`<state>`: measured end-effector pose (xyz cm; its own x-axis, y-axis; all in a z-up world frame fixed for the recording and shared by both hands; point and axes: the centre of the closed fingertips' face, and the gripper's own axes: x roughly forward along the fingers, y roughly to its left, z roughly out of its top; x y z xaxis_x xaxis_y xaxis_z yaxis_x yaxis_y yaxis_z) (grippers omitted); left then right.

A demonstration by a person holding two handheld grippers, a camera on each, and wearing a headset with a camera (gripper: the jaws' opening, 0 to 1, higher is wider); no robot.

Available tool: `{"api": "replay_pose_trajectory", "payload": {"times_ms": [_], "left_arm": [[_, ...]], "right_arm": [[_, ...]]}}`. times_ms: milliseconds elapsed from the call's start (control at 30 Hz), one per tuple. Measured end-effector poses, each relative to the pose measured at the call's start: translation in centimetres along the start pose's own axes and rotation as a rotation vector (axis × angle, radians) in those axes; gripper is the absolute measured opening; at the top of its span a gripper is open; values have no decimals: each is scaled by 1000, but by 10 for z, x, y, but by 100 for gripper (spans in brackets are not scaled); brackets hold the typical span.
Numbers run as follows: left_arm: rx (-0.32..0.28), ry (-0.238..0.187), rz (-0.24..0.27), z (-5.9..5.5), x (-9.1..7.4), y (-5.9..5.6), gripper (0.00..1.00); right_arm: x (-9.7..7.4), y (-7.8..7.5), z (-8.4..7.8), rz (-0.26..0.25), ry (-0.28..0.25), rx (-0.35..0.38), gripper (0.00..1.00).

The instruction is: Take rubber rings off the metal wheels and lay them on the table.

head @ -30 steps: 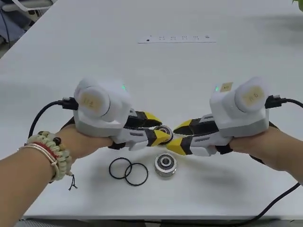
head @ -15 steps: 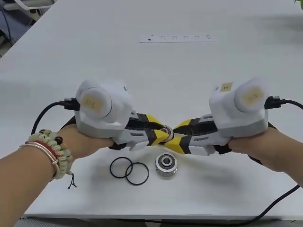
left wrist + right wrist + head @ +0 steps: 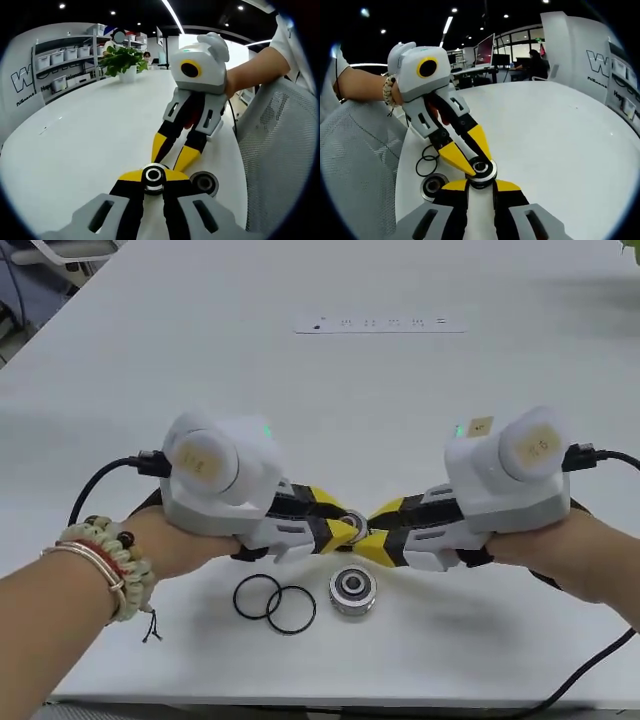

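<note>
Nearest the table's front edge, two thin black rubber rings (image 3: pixel 273 601) lie flat on the white table (image 3: pixel 420 390), overlapping each other. Just to their right a loose silver metal wheel with a dark centre (image 3: pixel 352 590) also lies flat, close to the rings but apart from them.

Above these items the two grippers meet tip to tip. The left gripper (image 3: pixel 338 530), white-bodied with black and yellow jaws, is held in a hand wearing beaded bracelets (image 3: pixel 105 560). Its jaws are closed on a second small silver metal wheel (image 3: pixel 353 524), which is held clear of the table. In the left gripper view the yellow tips sit against either side of this wheel.

The right gripper (image 3: pixel 378 537) comes in from the opposite side. Its jaws are drawn in narrowly on the edge of the same wheel. Whether they pinch the metal or a dark ring round the rim cannot be told.

Farther back, a flat white strip with small dark marks (image 3: pixel 380 323) lies on the table, well apart from the work.
</note>
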<state>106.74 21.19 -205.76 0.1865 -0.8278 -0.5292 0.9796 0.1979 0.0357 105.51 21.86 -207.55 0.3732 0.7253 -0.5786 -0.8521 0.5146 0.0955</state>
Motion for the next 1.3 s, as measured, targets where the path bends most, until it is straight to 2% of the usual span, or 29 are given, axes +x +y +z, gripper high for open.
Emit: {"api": "replay_pose_trajectory", "payload": {"times_ms": [300,333,367,400,433,500,600,667,700,800,867,900,933,1000,1033,1067,1200,1233,1300], "left_arm": [[2,-4,0,-2,0,1,8],[2,-3,0,-2,0,1,8],[3,-1,0,-2,-1,2,8],[0,-2,-4,-3,-1,2,8],[0,-4,-2,-3,-1,2,8],[0,-5,-1,-3,-1,2,8],[0,-5,0,-3,-1,2,8],[0,-5,-1,-3,-1,2,8],[1,-6,-1,-3,-1,2,8],[4,-7,-2,-4,-1,2,8],[4,-8,-2,-4,-2,2,8],[5,-9,-4,-4,-2,2,8],[7,-9,-3,-4,-2,2,8],[9,-9,-3,-4,-2,2,8],[8,-10,-5,-5,-2,1,8],[8,-9,-6,-5,-2,1,8],[14,-11,-11,-5,-2,-1,8],[15,-12,-11,-5,-2,-1,8],[13,-12,-10,-5,-2,-1,8]], "right_arm": [[-2,-1,-1,10,8,-19,12],[-2,-1,-1,11,10,-21,10],[-3,-2,-2,7,19,-30,3],[-4,-10,-3,-30,23,-64,0],[-3,-2,-1,10,10,-1,0],[-1,-6,-5,-8,32,-39,0],[-1,-7,-4,-12,35,-22,0],[-1,-10,-5,-26,37,10,0],[-2,-13,-5,-42,36,51,0],[-3,-12,-5,-39,26,155,0],[-4,-12,-6,-44,39,258,0],[-5,-12,-6,-42,51,349,0],[-5,-14,-6,-46,52,402,0],[-6,-19,-1,-56,10,440,0],[-7,-21,3,-56,-11,482,0],[-8,-20,3,-54,-11,499,0],[-9,-16,1,-50,4,488,0],[-10,-17,1,-48,2,508,0],[-12,-12,10,-3,-49,606,0]]}}
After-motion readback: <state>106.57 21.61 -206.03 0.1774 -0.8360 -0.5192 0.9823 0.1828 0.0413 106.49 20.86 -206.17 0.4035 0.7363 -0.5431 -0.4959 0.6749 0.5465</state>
